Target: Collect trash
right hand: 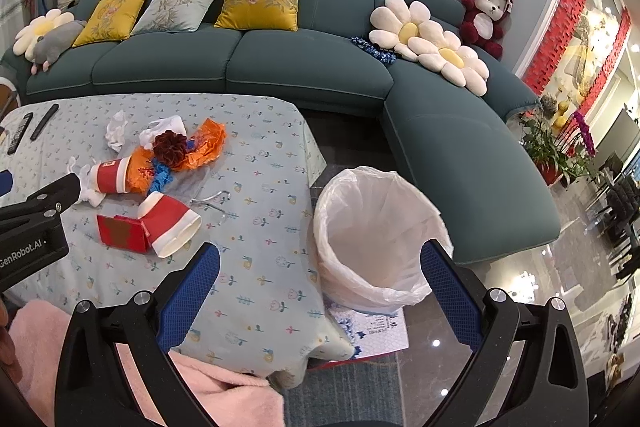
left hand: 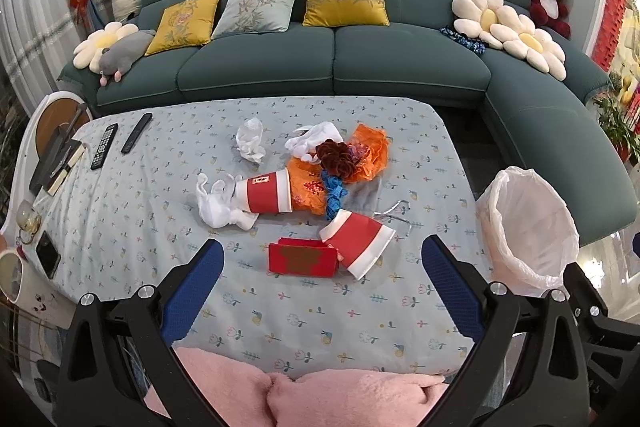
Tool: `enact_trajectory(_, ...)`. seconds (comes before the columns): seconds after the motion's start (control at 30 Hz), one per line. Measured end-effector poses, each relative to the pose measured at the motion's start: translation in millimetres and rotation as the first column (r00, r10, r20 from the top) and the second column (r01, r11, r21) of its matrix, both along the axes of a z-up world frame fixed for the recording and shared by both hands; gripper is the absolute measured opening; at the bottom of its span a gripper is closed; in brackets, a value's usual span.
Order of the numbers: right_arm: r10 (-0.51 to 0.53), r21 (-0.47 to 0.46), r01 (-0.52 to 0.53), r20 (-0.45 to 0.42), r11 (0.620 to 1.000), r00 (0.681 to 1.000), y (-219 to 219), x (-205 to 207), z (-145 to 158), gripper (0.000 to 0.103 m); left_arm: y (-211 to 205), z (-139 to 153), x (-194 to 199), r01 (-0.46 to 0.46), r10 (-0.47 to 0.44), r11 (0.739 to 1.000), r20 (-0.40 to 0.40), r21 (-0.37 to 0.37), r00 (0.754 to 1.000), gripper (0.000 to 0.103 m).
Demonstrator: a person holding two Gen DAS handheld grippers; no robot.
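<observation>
well, trash bin (right hand: 376, 239) stands just beside the table (right hand: 280, 163) edge.

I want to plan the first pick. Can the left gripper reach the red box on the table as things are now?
Probably yes. The left gripper is open and the red box lies straight ahead between its fingers. Only the tipped red cup leans against the box's right end.

Even, bright indoor light filled both views, and shadows under the clutter were soft. Ceiling lamps glared off the glossy floor (right hand: 440, 367). Fisheye distortion bowed the sofa (left hand: 332, 63), corners vignetted black, and edges blurred.
</observation>
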State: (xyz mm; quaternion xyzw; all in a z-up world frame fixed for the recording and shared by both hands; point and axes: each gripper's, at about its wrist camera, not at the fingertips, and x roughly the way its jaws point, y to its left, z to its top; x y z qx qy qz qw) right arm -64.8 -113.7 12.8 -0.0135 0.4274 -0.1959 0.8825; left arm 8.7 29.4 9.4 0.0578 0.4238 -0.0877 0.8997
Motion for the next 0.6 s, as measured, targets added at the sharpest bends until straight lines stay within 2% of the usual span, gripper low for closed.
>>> enact_trajectory(0.23,0.017,0.007,-0.017,0.010,1.000,1.000,22.4,13.7,-5.3,0.096,24.4,-10.9,12.5,0.028,-0.028,1.000,-0.010,-0.006,1.000,0.095)
enact_trajectory(0.4,0.044,0.030,-0.044,0.012,0.999,0.999,42.0,28.7,-14.8,0.096,52.8,-23.2,29.0,0.004,-0.004,1.000,-0.004,-0.013,1.000,0.095)
enact_trajectory(0.5,0.066,0.048,-0.066,0.009,0.997,0.998,54.4,40.6,-24.2,0.096,75.9,-32.8,45.3,-0.019,0.019,0.998,-0.007,-0.052,1.000,0.094)
enact_trajectory(0.6,0.076,0.074,-0.075,-0.009,0.994,0.997,64.7,55.6,-38.2,0.096,94.3,-48.1,65.2,-0.046,0.045,0.998,-0.032,-0.035,0.999,0.095)
